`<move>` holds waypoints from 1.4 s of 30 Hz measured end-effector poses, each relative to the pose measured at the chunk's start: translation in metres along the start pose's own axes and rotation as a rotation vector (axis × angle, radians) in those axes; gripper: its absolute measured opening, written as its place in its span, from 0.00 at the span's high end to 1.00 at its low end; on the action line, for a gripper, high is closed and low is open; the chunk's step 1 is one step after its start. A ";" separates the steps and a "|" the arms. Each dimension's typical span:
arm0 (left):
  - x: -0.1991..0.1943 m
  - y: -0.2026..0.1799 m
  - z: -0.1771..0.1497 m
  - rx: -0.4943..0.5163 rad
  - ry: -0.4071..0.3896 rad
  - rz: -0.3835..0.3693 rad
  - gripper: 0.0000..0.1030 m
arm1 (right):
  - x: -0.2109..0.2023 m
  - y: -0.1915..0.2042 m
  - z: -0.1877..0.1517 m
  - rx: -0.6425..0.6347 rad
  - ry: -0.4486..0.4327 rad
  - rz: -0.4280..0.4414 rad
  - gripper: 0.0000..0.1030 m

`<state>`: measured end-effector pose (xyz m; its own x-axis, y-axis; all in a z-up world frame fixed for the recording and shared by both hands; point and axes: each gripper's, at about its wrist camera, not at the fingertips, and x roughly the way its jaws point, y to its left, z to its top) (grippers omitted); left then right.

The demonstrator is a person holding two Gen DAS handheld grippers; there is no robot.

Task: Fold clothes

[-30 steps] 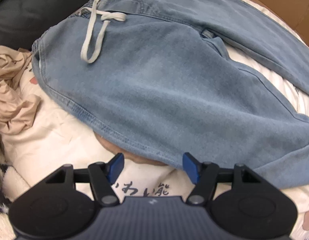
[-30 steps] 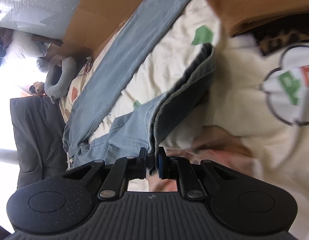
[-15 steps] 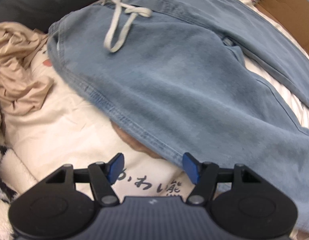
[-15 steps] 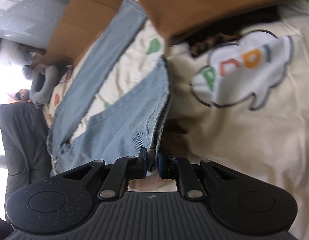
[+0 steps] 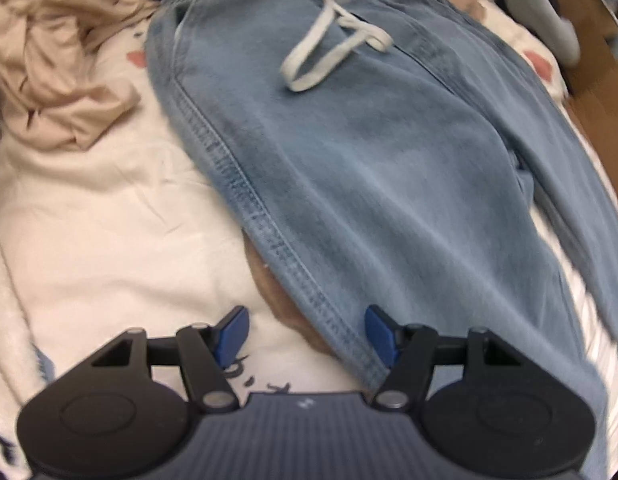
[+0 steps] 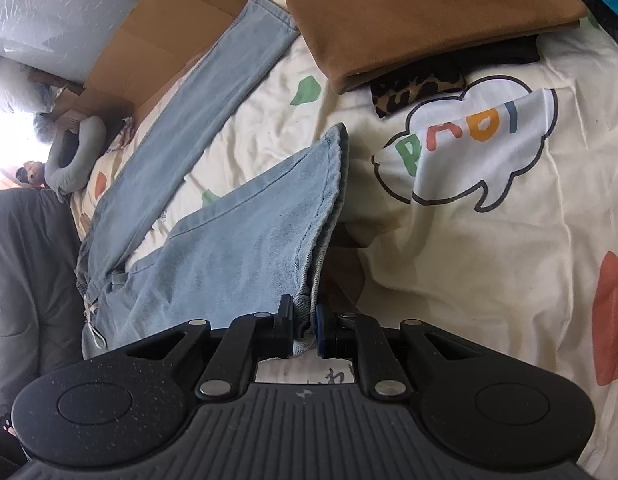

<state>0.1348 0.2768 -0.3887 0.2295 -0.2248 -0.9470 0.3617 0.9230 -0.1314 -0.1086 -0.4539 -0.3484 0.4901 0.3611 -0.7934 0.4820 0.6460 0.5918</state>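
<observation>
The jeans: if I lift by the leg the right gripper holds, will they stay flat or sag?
The jeans will likely sag: the held leg already drapes limply from the right gripper. The denim looks thick, so probably heavy. The free leg would probably trail across the bedsheet.

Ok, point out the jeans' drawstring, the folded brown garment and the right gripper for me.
drawstring (image 5: 333, 36): left wrist view, on the looped white cord.
folded brown garment (image 6: 421, 12): right wrist view, on its flat top.
right gripper (image 6: 305, 326): right wrist view, between its fingertips, shut on the jeans (image 6: 237, 248) hem.

cream bedspread (image 6: 489, 264) with coloured blotches, brown cardboard (image 6: 157, 40) along its far edge, dark grey sofa (image 6: 25, 280), bright glare at left
</observation>
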 end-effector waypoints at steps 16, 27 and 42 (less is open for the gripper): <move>-0.002 0.028 0.016 -0.196 -0.028 -0.058 0.96 | -0.004 -0.002 -0.010 0.011 0.016 -0.050 0.92; -0.004 0.037 0.017 -0.161 -0.001 -0.041 0.95 | 0.018 -0.031 -0.029 0.076 0.082 -0.117 0.92; 0.022 0.055 0.067 -0.206 -0.048 -0.031 0.87 | 0.047 -0.041 -0.033 0.112 0.126 -0.200 0.92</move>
<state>0.2200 0.3018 -0.3974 0.2660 -0.2643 -0.9270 0.1778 0.9586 -0.2223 -0.1292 -0.4414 -0.4152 0.2860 0.3192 -0.9035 0.6407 0.6374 0.4280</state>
